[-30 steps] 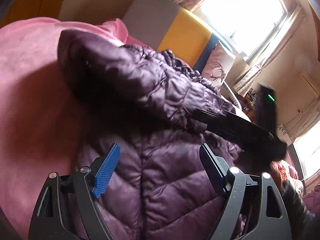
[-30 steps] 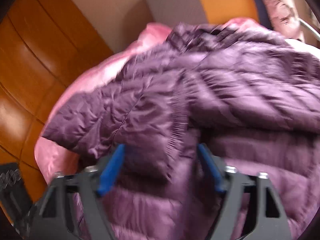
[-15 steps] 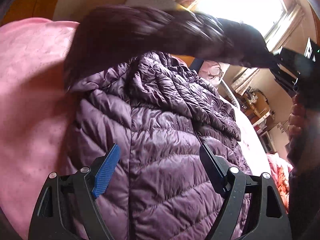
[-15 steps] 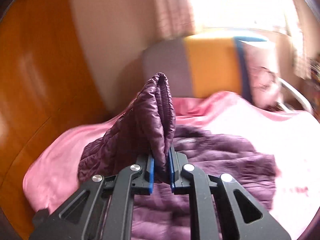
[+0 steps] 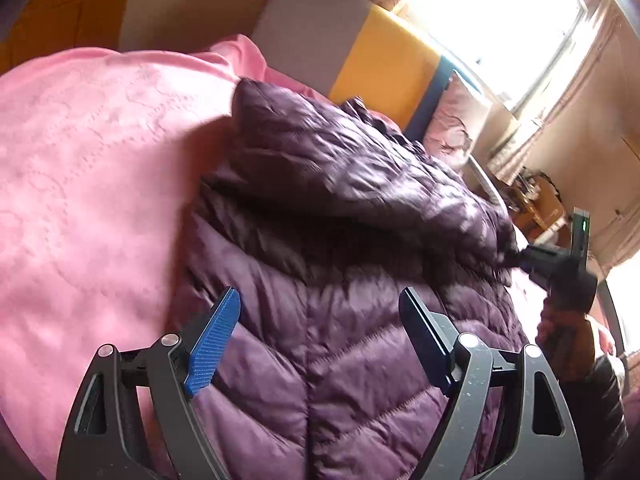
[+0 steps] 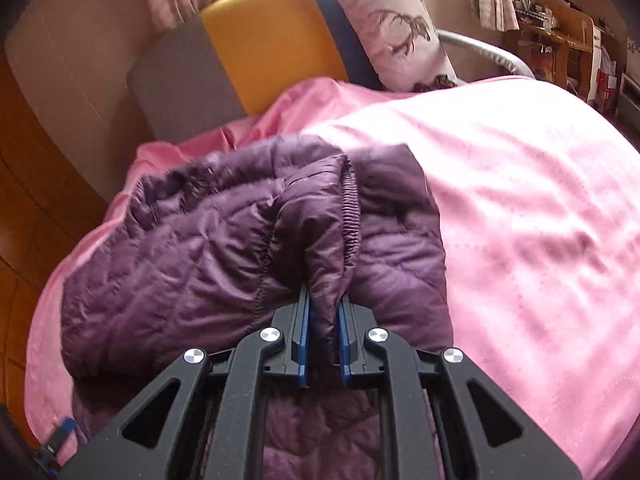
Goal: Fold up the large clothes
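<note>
A lived-in home bedroom, lit by daylight

A pink bedspread (image 6: 520, 200) covers the bed; a printed pillow (image 6: 392, 28) leans on the grey-and-yellow headboard (image 6: 256, 52) at the far end; curtains (image 5: 520, 148) frame a window (image 5: 492, 20); cluttered wooden shelves (image 6: 560, 40) far right.

The jacket (image 6: 208, 248) lies on the bedspread (image 6: 540, 220), pillow (image 6: 396, 28) behind.

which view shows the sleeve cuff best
The right wrist view: the elastic sleeve cuff sits centred and sharp, pinched in the shut right gripper above the purple jacket. In the left wrist view the cuff is hidden behind the blurred sleeve where the right gripper pulls it.
</note>
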